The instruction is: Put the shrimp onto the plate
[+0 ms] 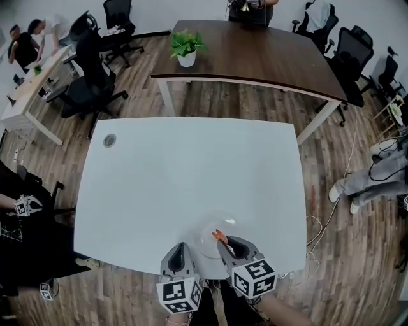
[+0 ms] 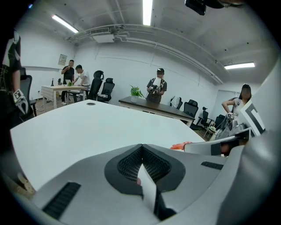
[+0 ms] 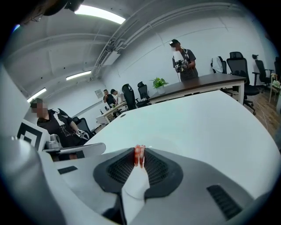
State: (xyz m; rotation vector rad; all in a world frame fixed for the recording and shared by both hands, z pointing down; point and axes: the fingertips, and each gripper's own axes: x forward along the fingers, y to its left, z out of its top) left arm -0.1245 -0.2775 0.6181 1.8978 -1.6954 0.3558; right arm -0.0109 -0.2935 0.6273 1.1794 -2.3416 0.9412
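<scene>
While right claw (image 3: 139, 161) pinches shrimp (image 3: 139, 153), over plate (image 1: 206, 233)

Two grippers: one left gripper (image 1: 181, 247) and one right gripper (image 1: 225, 242), each bearing one marker cube (image 1: 180, 294).

One shrimp (image 1: 220, 237). One plate (image 1: 205, 247).

Three tables: one white table (image 1: 191, 172), one dark brown table (image 1: 268, 57) and one pale desk (image 1: 29, 95).

One round hole cover (image 1: 109, 140) in the white table.

One potted plant (image 1: 185, 48) on the dark brown table.

At least five black office chairs (image 1: 89, 79): two on the left, three on the right.

Five other people (image 1: 25, 46): two at the pale desk, one behind the dark brown table, one at each side.

Three ceiling light strips (image 2: 147, 11) in the left gripper view.
</scene>
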